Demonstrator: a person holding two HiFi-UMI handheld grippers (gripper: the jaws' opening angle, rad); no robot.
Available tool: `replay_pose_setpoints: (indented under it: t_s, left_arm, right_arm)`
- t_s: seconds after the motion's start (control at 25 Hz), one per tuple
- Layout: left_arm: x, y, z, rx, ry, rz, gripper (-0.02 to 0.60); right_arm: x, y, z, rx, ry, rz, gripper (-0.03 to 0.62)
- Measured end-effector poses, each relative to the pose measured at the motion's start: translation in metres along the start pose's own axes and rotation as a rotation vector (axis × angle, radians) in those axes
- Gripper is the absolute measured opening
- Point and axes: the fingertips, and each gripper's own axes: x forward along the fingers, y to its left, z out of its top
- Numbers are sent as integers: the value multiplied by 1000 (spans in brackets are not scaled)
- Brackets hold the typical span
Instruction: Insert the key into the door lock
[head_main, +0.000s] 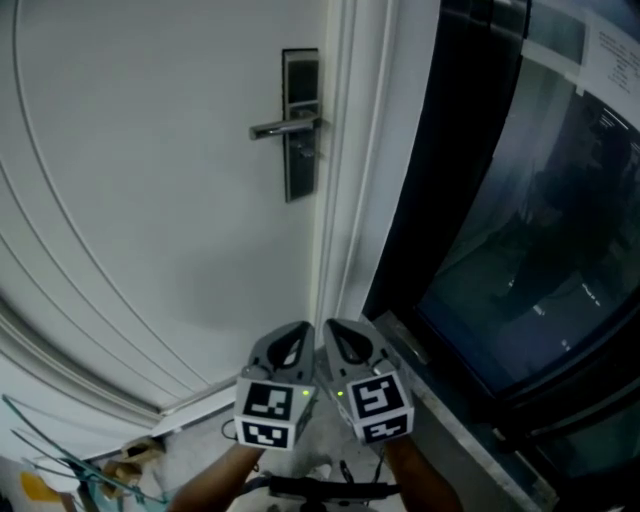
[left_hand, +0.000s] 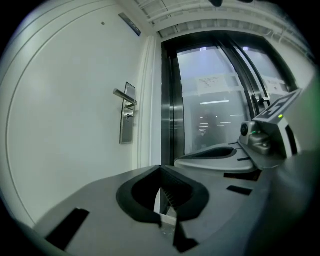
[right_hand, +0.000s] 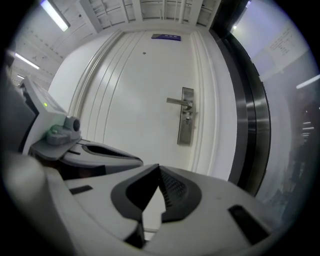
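**Inspector:** Claws?

**Assistant:** Left gripper (left_hand: 159, 172): jaws drawn together at the tips. Right gripper (right_hand: 159, 170): likewise. No key can be made out in either.

**Inspector:** Lock?

**Assistant:** Lock (head_main: 304, 152) sits under the handle (head_main: 285, 127), well ahead of both. I advise confirming the key is held, then approaching square, blade aligned to the slot.

**Inspector:** Surroundings?

**Assistant:** Smooth white door (head_main: 150, 200), white frame (head_main: 345, 150), dark glass panel (head_main: 530, 250) at right.
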Motion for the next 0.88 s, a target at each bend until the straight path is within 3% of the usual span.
replay_pose_setpoints:
  t_s: [0.24, 0.88]
  left_arm:
    - [-38, 6, -11, 19, 4, -10, 3]
    - [-150, 20, -34, 27, 5, -51, 3]
  right_arm:
    - [-12, 42, -2, 128, -29, -4, 8]
    - [-58, 142, -5, 136, -40, -76, 8]
